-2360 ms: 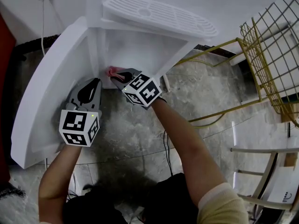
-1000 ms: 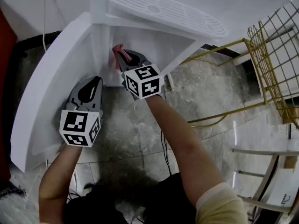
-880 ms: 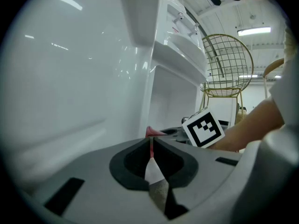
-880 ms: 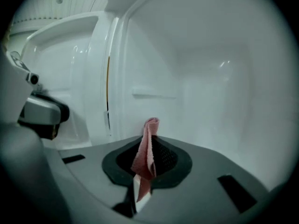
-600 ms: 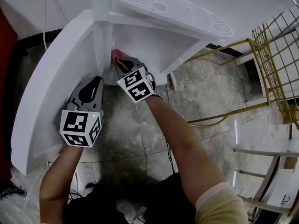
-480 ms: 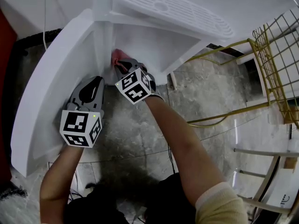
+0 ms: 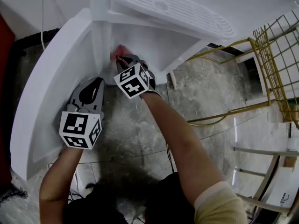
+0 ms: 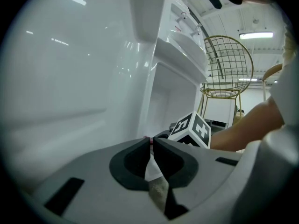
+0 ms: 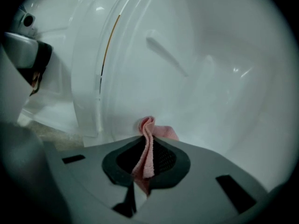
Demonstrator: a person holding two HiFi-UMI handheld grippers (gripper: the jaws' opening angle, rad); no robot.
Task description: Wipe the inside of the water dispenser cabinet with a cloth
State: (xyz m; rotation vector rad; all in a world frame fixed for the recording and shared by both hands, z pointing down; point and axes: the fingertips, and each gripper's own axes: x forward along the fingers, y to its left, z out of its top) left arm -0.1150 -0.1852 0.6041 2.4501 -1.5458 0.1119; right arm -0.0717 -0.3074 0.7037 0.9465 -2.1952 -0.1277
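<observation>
Pink cloth (image 9: 147,146) bunches up between the jaws of the right gripper (image 9: 145,158), which are clamped tight on it. Its free fold presses against the white inner wall of the water dispenser cabinet (image 7: 154,43), low down near the door-side edge, apparently mid-wipe. The left gripper (image 8: 152,146) has its jaws together on nothing and sits just beside the open door (image 7: 46,92), probably to hold it wide. No brand or lettering is readable anywhere; the cubes show only square black-and-white markers.
</observation>
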